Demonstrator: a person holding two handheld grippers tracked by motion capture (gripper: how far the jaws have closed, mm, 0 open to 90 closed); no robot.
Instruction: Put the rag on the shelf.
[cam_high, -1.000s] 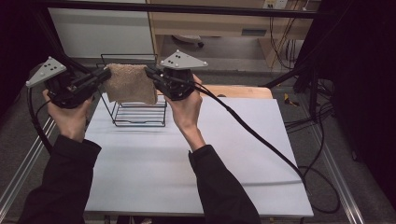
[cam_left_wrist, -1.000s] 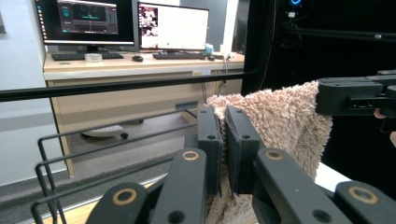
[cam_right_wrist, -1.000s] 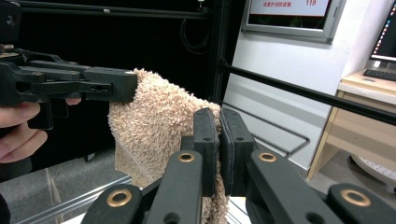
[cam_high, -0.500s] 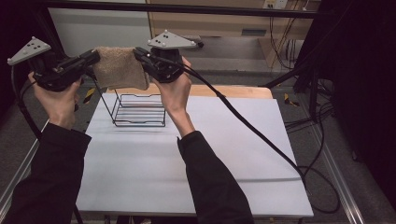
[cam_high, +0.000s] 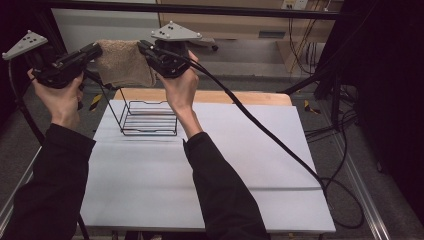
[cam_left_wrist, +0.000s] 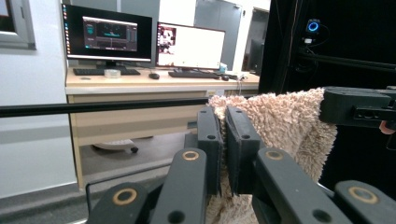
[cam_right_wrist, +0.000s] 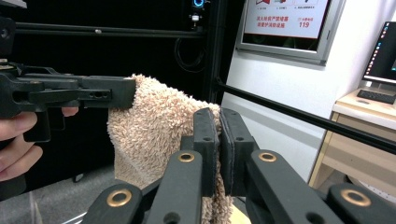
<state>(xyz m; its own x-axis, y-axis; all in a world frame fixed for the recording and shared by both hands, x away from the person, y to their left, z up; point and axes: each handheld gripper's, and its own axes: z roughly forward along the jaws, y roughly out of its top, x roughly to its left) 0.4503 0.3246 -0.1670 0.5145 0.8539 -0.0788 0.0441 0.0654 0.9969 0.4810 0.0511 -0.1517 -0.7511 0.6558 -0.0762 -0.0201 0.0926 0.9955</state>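
Towel (cam_high: 124, 62), beige and fluffy, hangs stretched in the air above a black wire rack (cam_high: 149, 118) on the white table (cam_high: 240, 165). Left gripper (cam_high: 96, 49) and right gripper (cam_high: 142, 47) each pinch an upper corner, jaws clamped tight on the cloth.

"Where are the hands?"

"Both raised in the upper left of the high view. The left hand (cam_high: 62, 95) holds the left gripper (cam_high: 92, 50) out near the frame's left edge, jaws aimed toward the centre. The right hand (cam_high: 180, 85) holds the right gripper (cam_high: 142, 47) just right of it, jaws aimed back at the left one."

"And the jaws?"

"Pressed together on both, each pinching an upper corner of the towel (cam_high: 122, 62). Dark-sleeved forearms rise from the bottom edge."
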